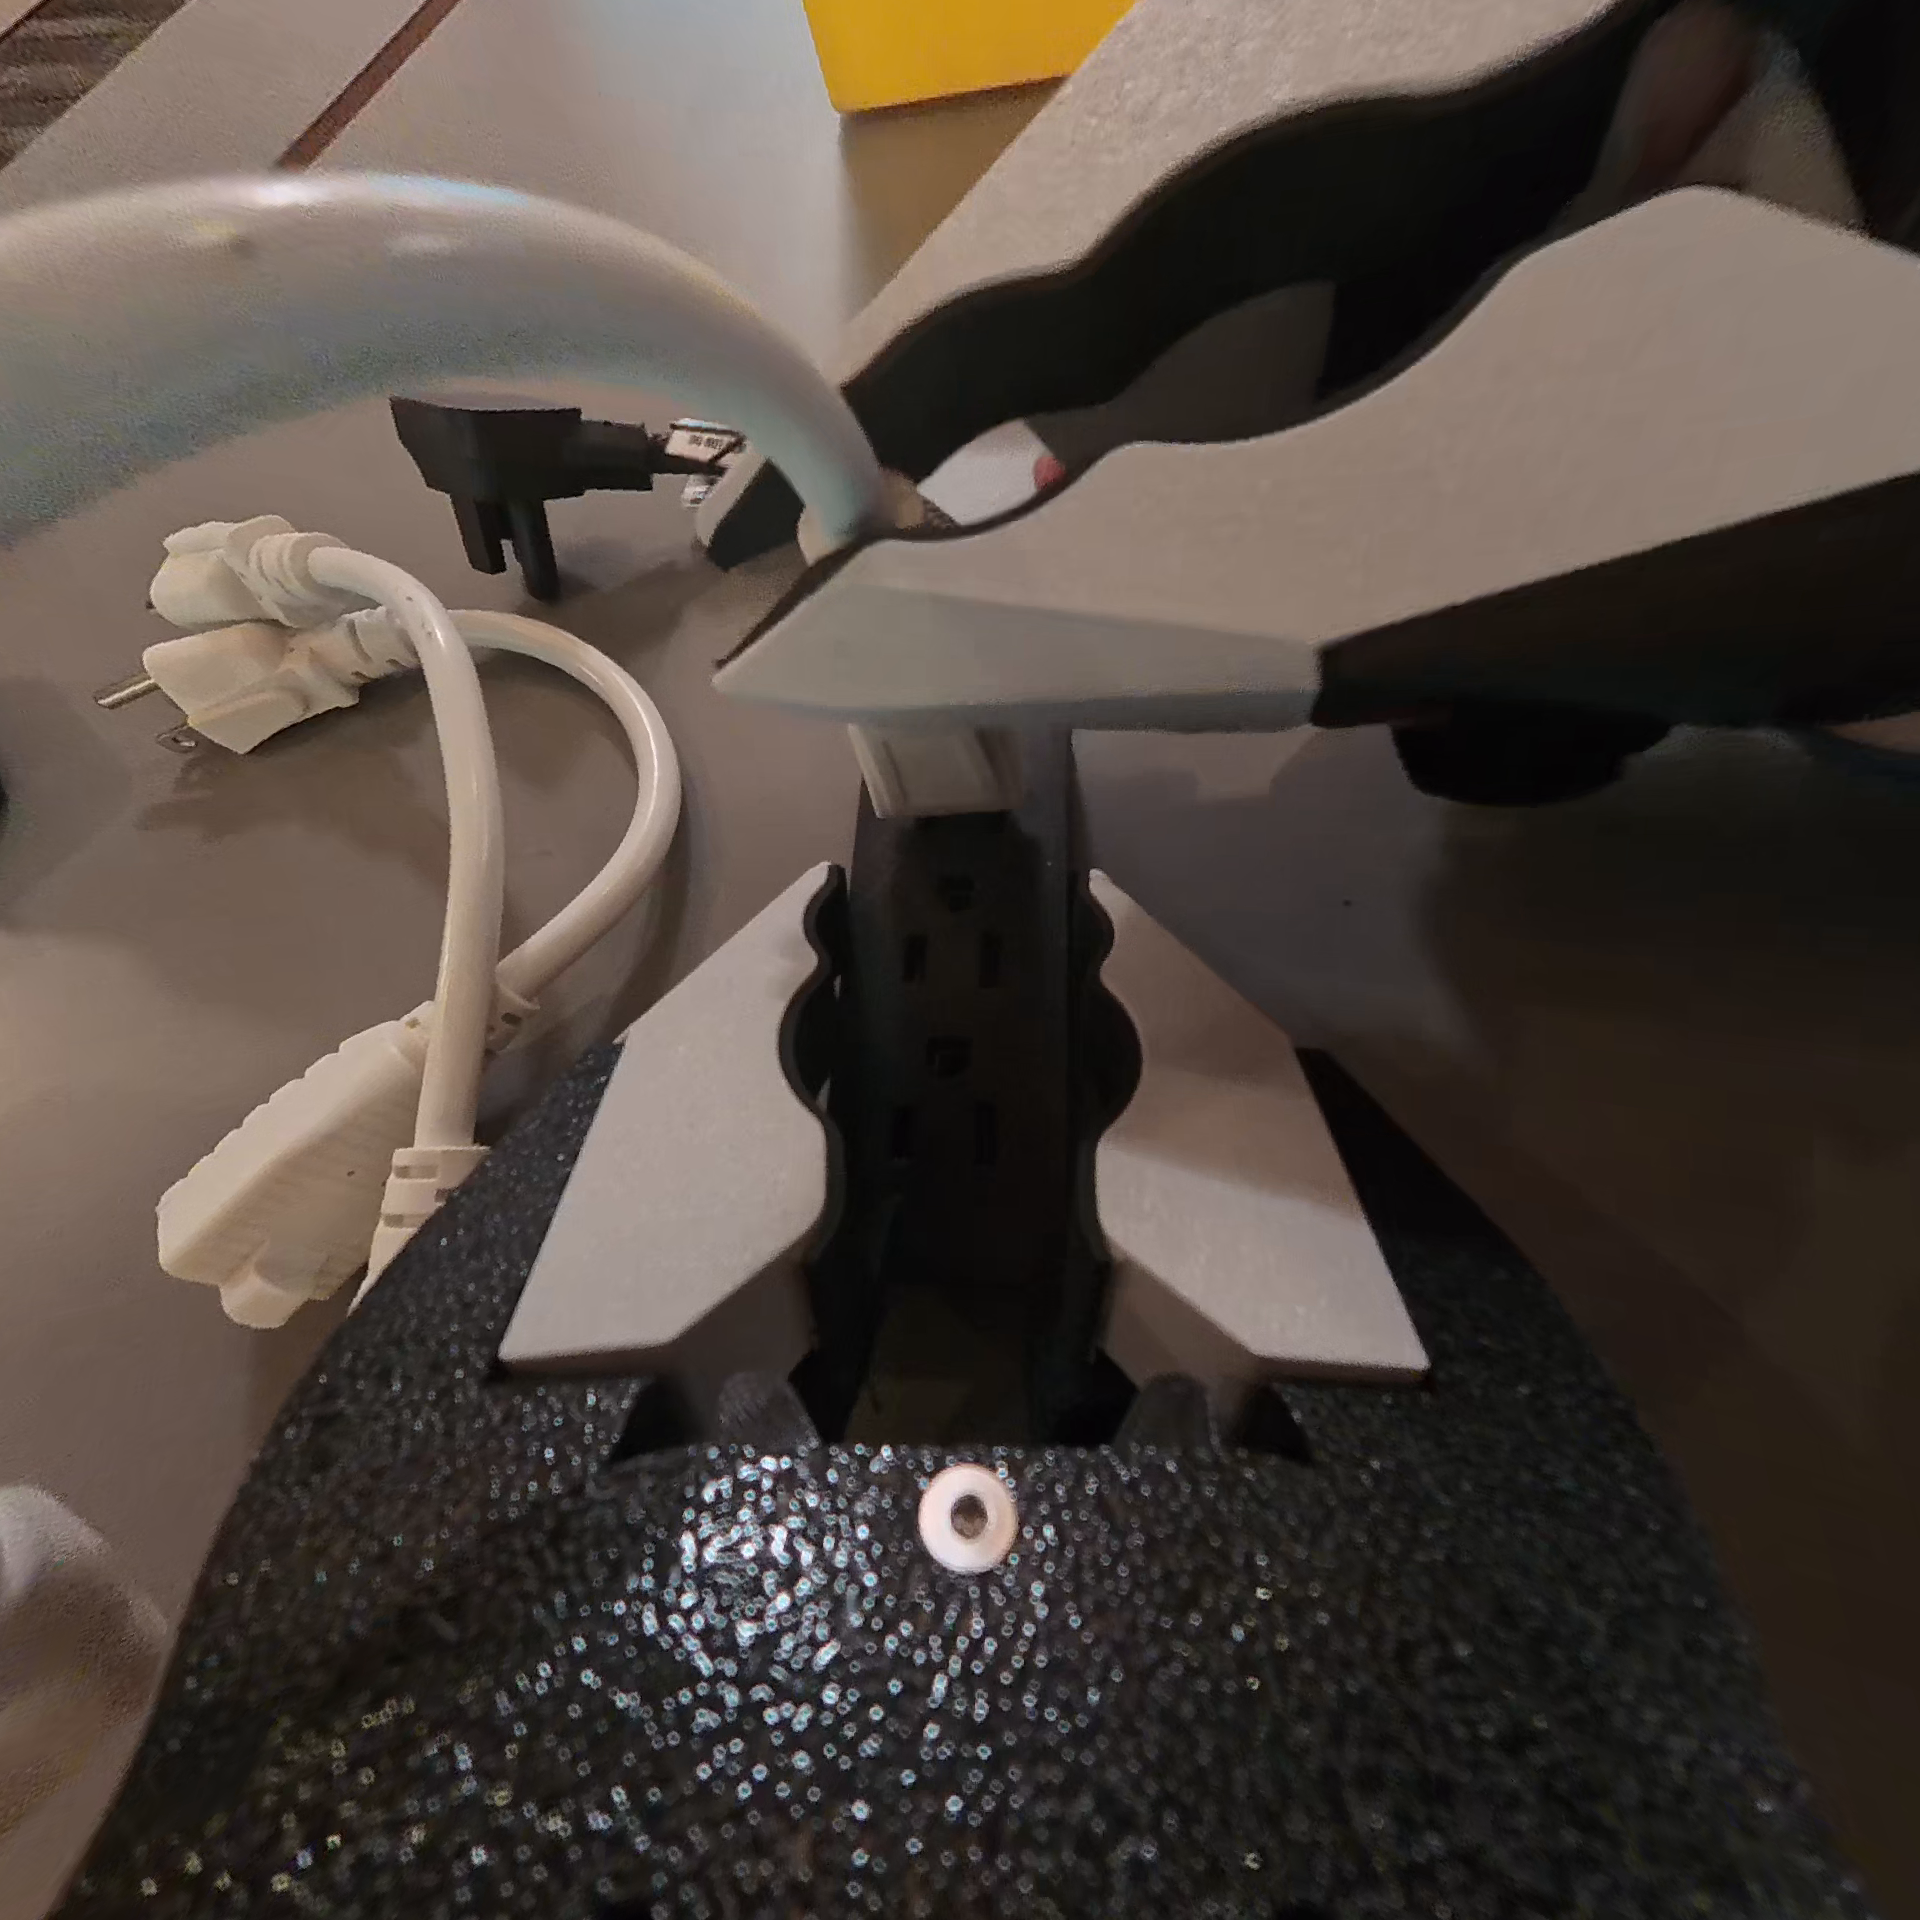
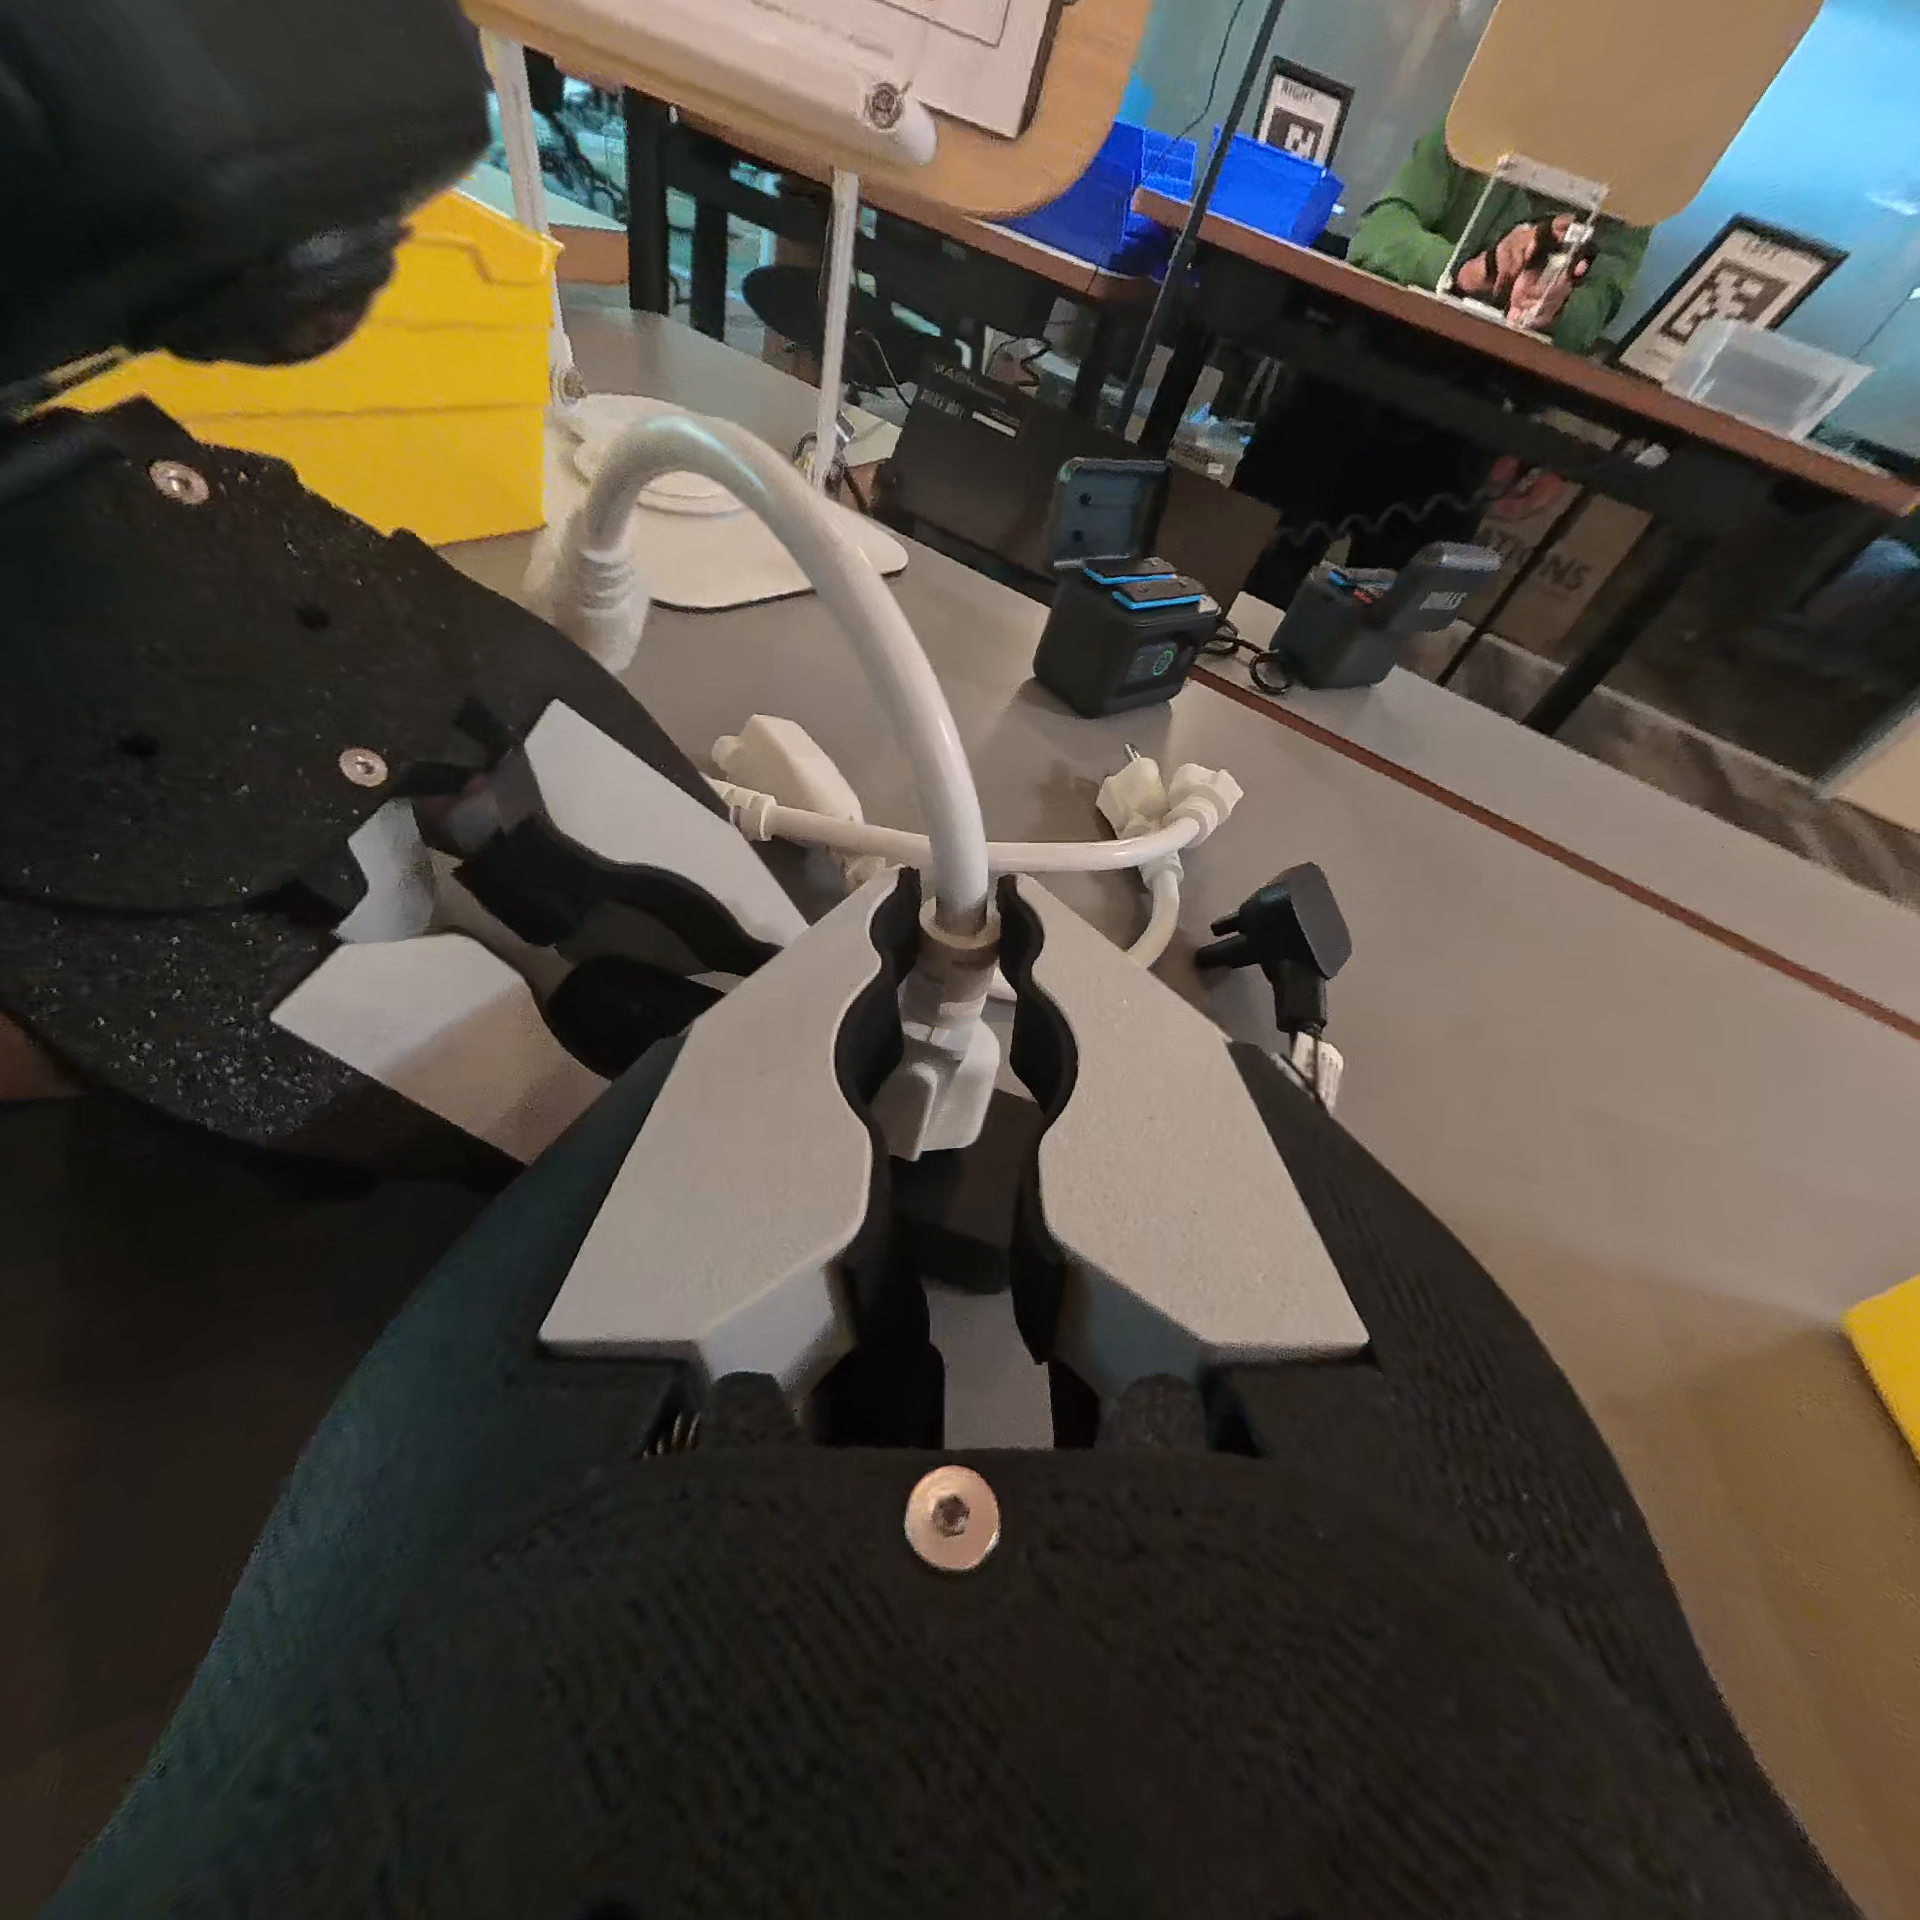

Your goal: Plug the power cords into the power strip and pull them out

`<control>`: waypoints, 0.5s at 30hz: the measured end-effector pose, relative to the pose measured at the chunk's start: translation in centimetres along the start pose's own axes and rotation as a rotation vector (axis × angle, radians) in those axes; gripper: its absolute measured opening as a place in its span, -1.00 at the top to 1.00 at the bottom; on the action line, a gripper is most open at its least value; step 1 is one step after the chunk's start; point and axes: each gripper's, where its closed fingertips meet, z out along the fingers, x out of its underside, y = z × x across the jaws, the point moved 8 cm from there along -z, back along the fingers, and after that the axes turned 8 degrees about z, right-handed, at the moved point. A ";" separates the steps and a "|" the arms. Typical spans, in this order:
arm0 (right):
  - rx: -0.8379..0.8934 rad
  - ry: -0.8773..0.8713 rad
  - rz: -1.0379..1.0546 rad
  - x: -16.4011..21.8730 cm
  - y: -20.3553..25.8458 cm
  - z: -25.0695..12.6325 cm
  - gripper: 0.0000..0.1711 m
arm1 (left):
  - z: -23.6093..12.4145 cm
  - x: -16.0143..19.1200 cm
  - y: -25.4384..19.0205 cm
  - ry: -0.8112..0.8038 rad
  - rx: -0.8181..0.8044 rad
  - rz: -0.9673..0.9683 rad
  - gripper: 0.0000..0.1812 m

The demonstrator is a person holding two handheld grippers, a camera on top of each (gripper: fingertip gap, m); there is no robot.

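Clamping the long black plastic power strip [image 1: 961, 997] flat on the grey table [image 1: 1558, 1091], the left gripper [image 1: 961, 914] steadies it while the right gripper [image 2: 954, 904], closed around a white moulded plug [image 2: 940, 1070] at its far-end socket, appears mid-insertion or mid-pull, so a straight, square stroke looks needed.

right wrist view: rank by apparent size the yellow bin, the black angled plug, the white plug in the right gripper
1. yellow bin, clearly largest.
2. white plug, though nearness to the camera inflates it.
3. black angled plug, close to it; order unsure.
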 end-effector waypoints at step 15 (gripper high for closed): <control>0.002 -0.014 0.030 0.1 0.1 0.1 0.82 | 0.1 -0.1 -0.1 0.003 -0.009 -0.009 0.54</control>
